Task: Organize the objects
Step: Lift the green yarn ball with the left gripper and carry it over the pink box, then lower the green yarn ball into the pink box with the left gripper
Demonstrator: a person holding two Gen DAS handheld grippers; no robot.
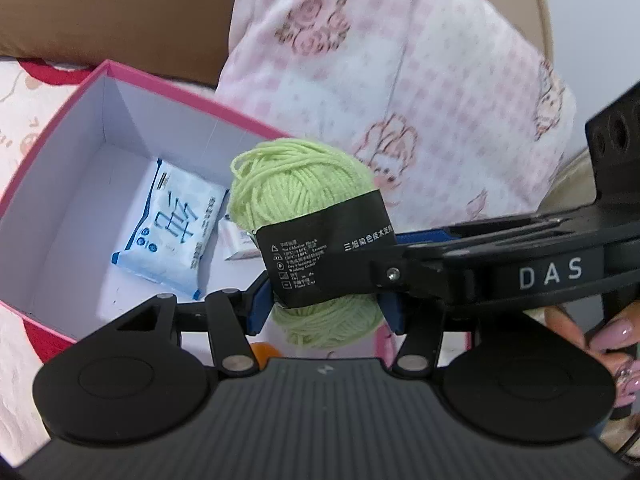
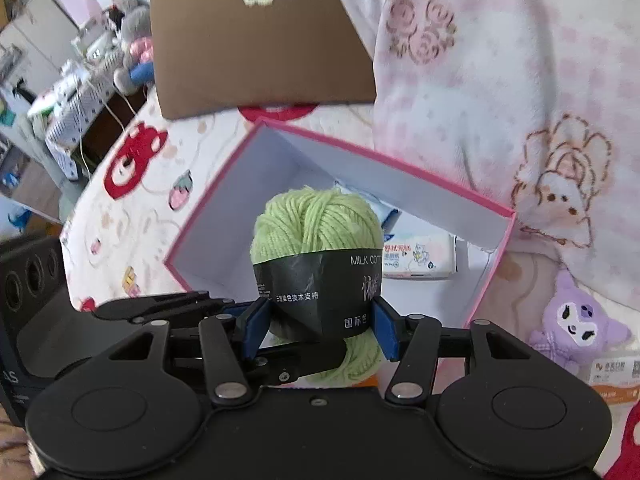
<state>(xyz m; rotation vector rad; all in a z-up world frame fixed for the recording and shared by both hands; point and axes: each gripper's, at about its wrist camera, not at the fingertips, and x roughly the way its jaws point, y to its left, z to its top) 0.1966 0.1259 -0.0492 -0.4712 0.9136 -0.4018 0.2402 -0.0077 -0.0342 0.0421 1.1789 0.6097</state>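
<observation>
Both the left gripper (image 1: 326, 304) and right gripper (image 2: 320, 330) clamp the green yarn ball (image 2: 318, 240) at its black label. It hangs above the pink box (image 2: 492, 210), at that box's six o'clock edge, presumably a handover before stowing.

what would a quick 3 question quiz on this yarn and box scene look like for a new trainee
1. True or false: the green yarn ball lies loose on the floor of the pink box.
2. Which of these is inside the box? A) blue-and-white wipes pack B) purple plush toy C) brown cardboard
3. Fill in: the paper band around the yarn ball is ____ in colour.

Key:
1. False. The left gripper and the right gripper both hold it.
2. A
3. black
</observation>
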